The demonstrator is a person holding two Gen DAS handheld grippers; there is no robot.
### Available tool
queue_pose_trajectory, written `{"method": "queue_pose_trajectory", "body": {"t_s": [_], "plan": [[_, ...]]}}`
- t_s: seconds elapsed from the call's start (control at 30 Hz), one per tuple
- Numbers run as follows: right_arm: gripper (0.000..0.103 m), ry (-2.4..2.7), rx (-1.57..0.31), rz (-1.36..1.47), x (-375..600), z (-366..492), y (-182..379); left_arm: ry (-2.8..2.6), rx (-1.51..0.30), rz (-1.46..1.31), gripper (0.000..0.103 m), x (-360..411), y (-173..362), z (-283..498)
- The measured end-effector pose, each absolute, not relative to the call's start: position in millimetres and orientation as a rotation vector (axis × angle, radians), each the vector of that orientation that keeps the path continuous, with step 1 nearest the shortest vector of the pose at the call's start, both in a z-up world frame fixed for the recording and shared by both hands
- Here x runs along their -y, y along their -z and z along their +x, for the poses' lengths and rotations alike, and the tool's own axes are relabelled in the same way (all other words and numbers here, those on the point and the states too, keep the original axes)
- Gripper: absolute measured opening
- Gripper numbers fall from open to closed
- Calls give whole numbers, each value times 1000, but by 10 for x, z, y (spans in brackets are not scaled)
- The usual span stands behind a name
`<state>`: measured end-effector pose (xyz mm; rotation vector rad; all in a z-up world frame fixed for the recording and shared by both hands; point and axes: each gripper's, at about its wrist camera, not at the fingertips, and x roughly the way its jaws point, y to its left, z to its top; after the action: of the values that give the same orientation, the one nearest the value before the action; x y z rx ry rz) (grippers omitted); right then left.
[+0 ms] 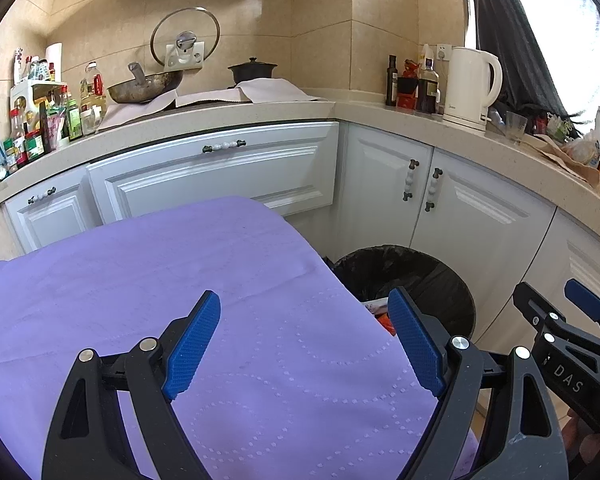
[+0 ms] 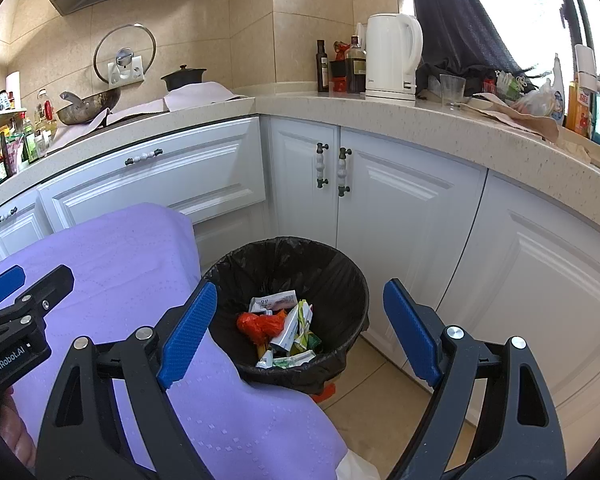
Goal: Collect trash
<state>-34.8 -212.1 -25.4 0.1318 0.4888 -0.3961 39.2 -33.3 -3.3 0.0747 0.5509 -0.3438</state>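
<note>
A purple cloth point(image 1: 180, 280) covers the counter under the left jaws, bare. The bin point(image 2: 340, 272) stands on the floor point(image 2: 380, 400) between the right jaws.

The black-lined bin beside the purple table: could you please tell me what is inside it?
Inside the bin lies crumpled trash: an orange-red wrapper, white and green packets. Whatever lies beneath that pile is covered.

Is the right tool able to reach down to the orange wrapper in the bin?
Probably yes. The right tool is open and empty, and the bin has no lid, so the orange wrapper lies uncovered on top.
</note>
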Motion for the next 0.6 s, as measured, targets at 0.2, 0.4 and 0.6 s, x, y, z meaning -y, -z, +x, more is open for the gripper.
{"method": "queue_pose_trajectory", "body": {"t_s": [0.2,0.4,0.6], "plan": [[83,395,-492,132,2103,-345,272,339,-554,87,83,345,26,401],[83,393,-496,133,2077,-327,310,338,-548,99,83,355,21,399],[83,383,-504,133,2042,-301,332,353,-578,86,83,317,60,463]]}}
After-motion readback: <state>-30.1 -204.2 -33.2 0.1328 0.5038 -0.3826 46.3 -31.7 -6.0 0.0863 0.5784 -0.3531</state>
